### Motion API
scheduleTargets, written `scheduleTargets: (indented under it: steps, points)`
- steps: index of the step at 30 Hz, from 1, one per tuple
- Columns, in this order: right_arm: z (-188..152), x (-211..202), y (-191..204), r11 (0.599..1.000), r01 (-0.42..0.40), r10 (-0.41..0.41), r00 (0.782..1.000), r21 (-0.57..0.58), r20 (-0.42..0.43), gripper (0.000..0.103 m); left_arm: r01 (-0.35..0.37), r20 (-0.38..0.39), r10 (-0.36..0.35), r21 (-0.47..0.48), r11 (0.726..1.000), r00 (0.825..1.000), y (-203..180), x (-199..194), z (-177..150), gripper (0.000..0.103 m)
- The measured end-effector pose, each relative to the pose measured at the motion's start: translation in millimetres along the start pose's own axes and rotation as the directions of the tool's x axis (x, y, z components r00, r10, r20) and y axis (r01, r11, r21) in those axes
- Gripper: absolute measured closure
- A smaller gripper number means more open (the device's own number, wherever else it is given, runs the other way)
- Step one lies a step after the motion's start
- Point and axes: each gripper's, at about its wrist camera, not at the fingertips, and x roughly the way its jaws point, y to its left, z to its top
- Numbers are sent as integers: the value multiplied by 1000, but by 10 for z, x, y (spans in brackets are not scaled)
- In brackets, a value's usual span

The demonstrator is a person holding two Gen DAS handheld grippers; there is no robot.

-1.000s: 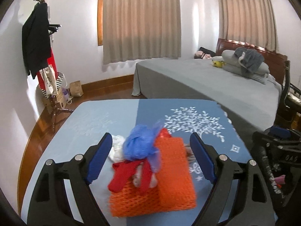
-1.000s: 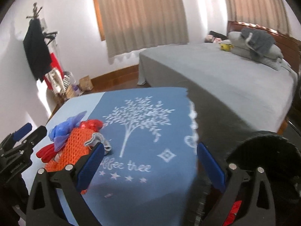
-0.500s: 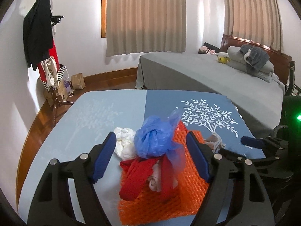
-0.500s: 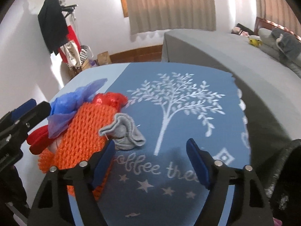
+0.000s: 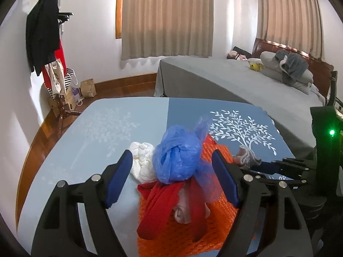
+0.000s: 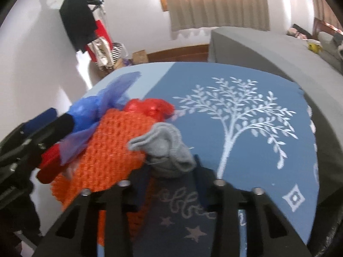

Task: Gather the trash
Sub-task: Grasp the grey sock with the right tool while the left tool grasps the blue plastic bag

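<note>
A pile of trash lies on the blue tablecloth (image 5: 107, 128): a crumpled blue plastic bag (image 5: 178, 158), a white tissue wad (image 5: 142, 160), a red strip (image 5: 158, 205) and an orange foam net (image 5: 193, 231). My left gripper (image 5: 171, 175) is open, its pads standing either side of the blue bag without touching it. A grey crumpled cloth (image 6: 169, 150) sits at the net's right edge. My right gripper (image 6: 171, 173) is closing on it, with the cloth between the fingertips and the pads meeting its sides. The right gripper's fingers (image 5: 263, 167) also show in the left wrist view.
A grey bed (image 5: 235, 81) with pillows stands beyond the table. A coat stand (image 5: 49, 42) with clothes and bags is at the far left wall. A black device with a green light (image 5: 328, 132) is at the table's right side.
My right gripper has swung left and down to the grey cloth, and its jaws have narrowed from wide open to around it. The left gripper has edged lower over the pile.
</note>
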Motion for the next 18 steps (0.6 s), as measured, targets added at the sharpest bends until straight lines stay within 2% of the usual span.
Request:
scheduleTargets:
  steps: [3, 8, 13, 18]
  points:
    - [-2, -55, -9, 1000, -10, 10, 1000, -4, 6, 73, 9, -9, -9, 0, 1000, 1000, -21, 45, -14, 30]
    - [-6, -242, -78, 999, 28, -29, 999, 15, 43, 74, 26, -30, -26, 4, 1000, 999, -53, 140, -2, 40]
    - [-18, -463, -225, 995, 87, -91, 993, 55, 76, 74, 39, -50, -38, 12, 999, 998, -110, 228, 7, 58]
    - [-66, -469, -334, 988, 140, -144, 988, 68, 59, 74, 35, -55, -34, 16, 999, 998, -151, 272, 9, 68]
